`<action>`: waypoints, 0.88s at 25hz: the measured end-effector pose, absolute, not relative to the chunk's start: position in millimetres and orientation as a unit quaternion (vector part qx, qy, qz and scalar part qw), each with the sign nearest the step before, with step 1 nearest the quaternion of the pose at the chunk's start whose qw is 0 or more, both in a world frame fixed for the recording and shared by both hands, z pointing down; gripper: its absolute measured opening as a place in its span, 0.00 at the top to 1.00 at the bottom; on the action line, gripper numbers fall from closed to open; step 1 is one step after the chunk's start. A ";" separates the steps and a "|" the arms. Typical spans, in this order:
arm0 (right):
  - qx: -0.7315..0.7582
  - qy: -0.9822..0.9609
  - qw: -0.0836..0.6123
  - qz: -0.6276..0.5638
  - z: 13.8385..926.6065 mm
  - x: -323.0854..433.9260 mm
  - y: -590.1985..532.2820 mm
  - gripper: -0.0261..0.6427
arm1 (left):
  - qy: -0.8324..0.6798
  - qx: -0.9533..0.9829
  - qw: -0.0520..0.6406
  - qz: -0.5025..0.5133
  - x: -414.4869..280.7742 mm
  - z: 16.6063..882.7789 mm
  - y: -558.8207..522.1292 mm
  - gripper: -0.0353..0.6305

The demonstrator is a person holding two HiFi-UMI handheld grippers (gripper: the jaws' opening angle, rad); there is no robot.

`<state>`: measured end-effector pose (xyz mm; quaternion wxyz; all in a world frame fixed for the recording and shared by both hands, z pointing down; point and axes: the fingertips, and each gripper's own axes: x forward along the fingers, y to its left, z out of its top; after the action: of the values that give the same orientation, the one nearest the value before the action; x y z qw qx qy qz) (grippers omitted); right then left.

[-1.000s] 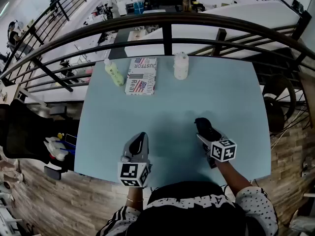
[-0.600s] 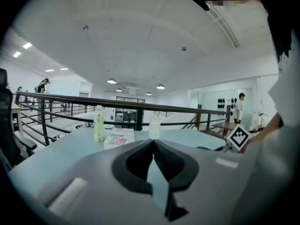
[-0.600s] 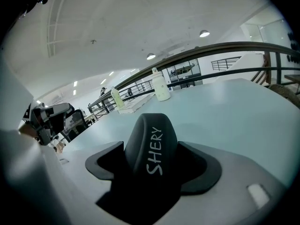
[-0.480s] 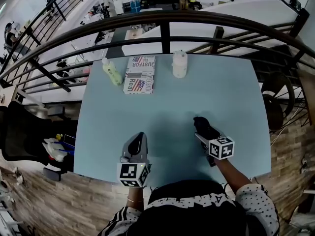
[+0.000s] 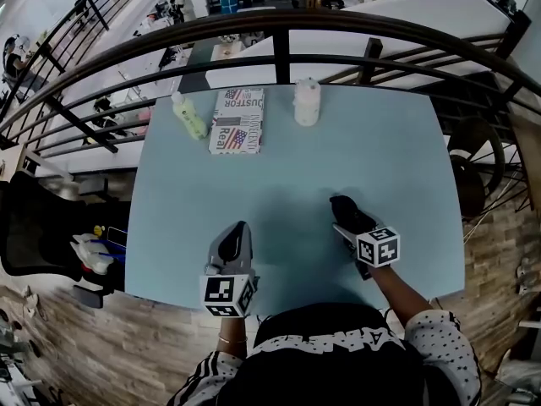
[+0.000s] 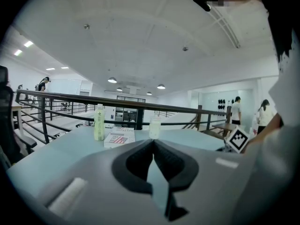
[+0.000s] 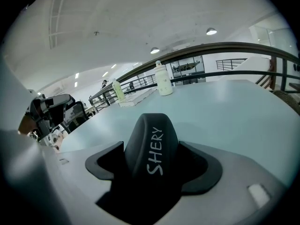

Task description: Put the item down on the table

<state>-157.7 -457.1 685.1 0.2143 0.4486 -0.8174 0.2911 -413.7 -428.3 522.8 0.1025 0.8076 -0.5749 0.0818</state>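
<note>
at the near part of the table [image 5: 385, 155], toward 5 o'clock from its middle, the right gripper [image 5: 352, 223] is clamped on a black item [image 5: 342, 204]. the right gripper view shows this item as a rounded black piece with white lettering, standing up between the two jaws and filling the gap. it hangs over the pale blue top; whether it touches the top i cannot tell.

toward 7 o'clock the left gripper [image 5: 239, 229] points to 12 o'clock. its jaws are closed, tips touching, with nothing between them. the two grippers are well apart.

along the far edge stand three things: a green bottle [image 5: 188, 117] at 11 o'clock, a flat box [image 5: 237, 122] just beside it, and a white bottle [image 5: 306, 103] at 12 o'clock, upright. a dark railing [image 5: 279, 30] curves behind them.
</note>
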 end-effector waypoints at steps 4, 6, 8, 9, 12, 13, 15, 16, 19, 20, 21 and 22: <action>0.442 -0.819 0.228 0.286 688.0 -160.7 -455.6 0.41 | -0.576 0.806 0.108 0.083 -416.0 524.1 -426.6 0.95; 0.438 -0.821 0.238 0.278 688.9 -161.7 -453.9 0.41 | -0.575 0.806 0.110 0.081 -415.0 524.4 -425.1 0.95; 0.436 -0.821 0.241 0.280 690.9 -162.1 -453.5 0.41 | -0.575 0.807 0.108 0.080 -413.3 523.8 -424.7 0.95; 0.435 -0.820 0.241 0.282 692.2 -162.4 -453.9 0.41 | -0.574 0.808 0.108 0.079 -413.0 523.8 -424.8 0.95; 0.434 -0.819 0.246 0.284 694.6 -163.2 -454.7 0.41 | -0.575 0.807 0.106 0.078 -413.6 522.5 -424.7 0.95; 0.434 -0.818 0.250 0.283 695.1 -163.2 -454.3 0.41 | -0.576 0.807 0.106 0.078 -414.1 522.3 -424.4 0.95; 0.434 -0.816 0.257 0.283 696.4 -162.7 -453.4 0.41 | -0.576 0.806 0.106 0.079 -414.9 522.6 -423.5 0.95; 0.434 -0.815 0.259 0.283 697.1 -162.6 -453.1 0.41 | -0.576 0.806 0.105 0.079 -415.1 522.8 -423.2 0.95; 0.437 -0.814 0.259 0.282 698.5 -162.4 -453.9 0.41 | -0.577 0.806 0.104 0.080 -415.6 523.7 -422.7 0.95; 0.437 -0.814 0.259 0.282 698.7 -162.3 -454.1 0.41 | -0.577 0.806 0.103 0.080 -415.5 523.1 -422.5 0.95; 0.437 -0.814 0.260 0.282 698.7 -162.2 -454.0 0.41 | -0.577 0.806 0.103 0.080 -415.3 522.5 -422.1 0.95; 0.436 -0.814 0.261 0.282 698.6 -162.1 -453.7 0.41 | -0.578 0.806 0.103 0.081 -415.3 522.2 -421.4 0.95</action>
<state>-162.1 -453.7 698.6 0.2606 0.4364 -0.8137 0.2821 -415.3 -421.4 522.2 0.1029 0.8058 -0.5776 0.0806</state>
